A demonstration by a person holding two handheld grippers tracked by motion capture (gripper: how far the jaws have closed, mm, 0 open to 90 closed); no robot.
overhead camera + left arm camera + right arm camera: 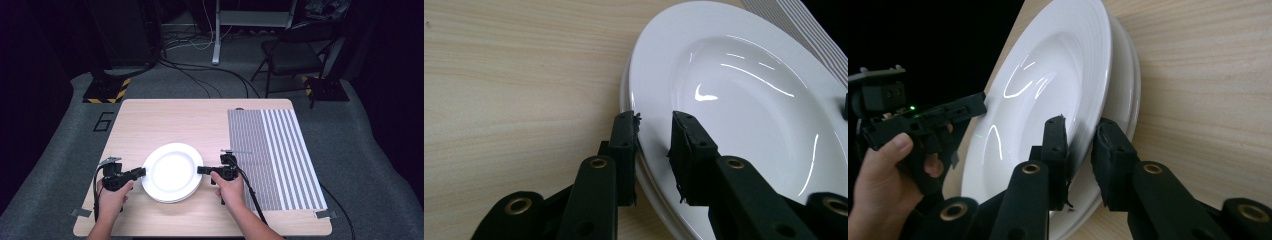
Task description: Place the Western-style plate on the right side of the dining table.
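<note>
A short stack of white plates (172, 172) lies near the front of the wooden table (165, 120). My left gripper (144, 171) is at the stack's left rim and my right gripper (199, 170) at its right rim, both lying level. In the left gripper view the jaws (655, 122) straddle the top plate's (749, 100) rim, one over and one under, shut on it. In the right gripper view the jaws (1080, 127) clamp the same top plate (1048, 85) with a lower plate (1128, 85) behind. The left gripper (982, 104) and its hand show across the plate.
A grey striped mat (275, 155) covers the table's right side, just right of my right hand. The table's far half is bare wood. On the floor beyond stand a folding chair (292, 55), cables and equipment stands.
</note>
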